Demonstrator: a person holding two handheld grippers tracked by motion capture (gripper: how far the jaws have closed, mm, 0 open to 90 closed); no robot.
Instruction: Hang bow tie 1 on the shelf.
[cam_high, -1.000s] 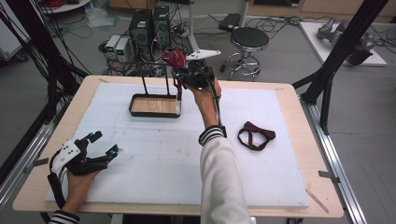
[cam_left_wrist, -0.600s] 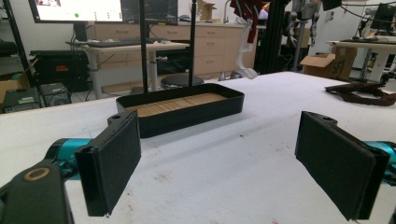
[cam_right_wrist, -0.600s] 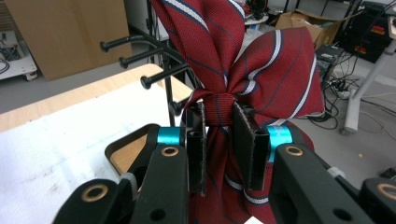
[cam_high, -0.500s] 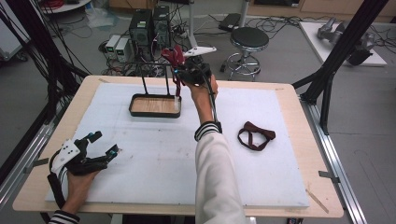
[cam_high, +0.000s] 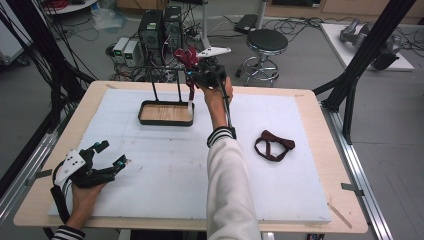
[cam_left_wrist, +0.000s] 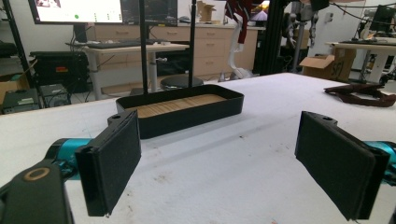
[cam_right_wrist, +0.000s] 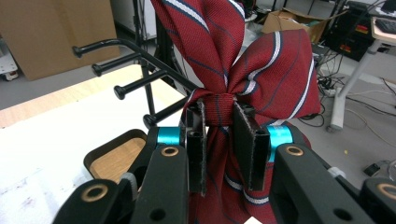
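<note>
At the far edge of the worktop (cam_high: 310, 150), a person's right gripper (cam_high: 192, 75) holds a red striped bow tie (cam_right_wrist: 233, 60) aloft beside a black hanging rack (cam_right_wrist: 135, 70); its pads (cam_right_wrist: 245, 140) pinch the tie at the knot, the tightest and firmest part, so that the two wings fan out above the jaws and a length of band hangs below them; the grip seems chosen to keep the fabric from slipping while it is brought to the rack's pegs. The rack rises on two thin posts from a black tray with a wooden floor (cam_high: 166, 113), set toward the far-left part of the worktop; from the right gripper view its row of knobbed pegs juts out just left of the tie, none of them yet carrying it, so the hanging looks close but not done. A second bow tie (cam_high: 274, 145), darker and lying flat with its band looped, waits near the right edge of the white mat, well apart from the tray, presumably next in line. The left gripper (cam_high: 112, 157) rests low at the near-left corner, its pads (cam_left_wrist: 112, 163) spread wide with nothing between them, pointed toward the tray and idle; that keeps it clear of the right arm's reach across the mat.
</note>
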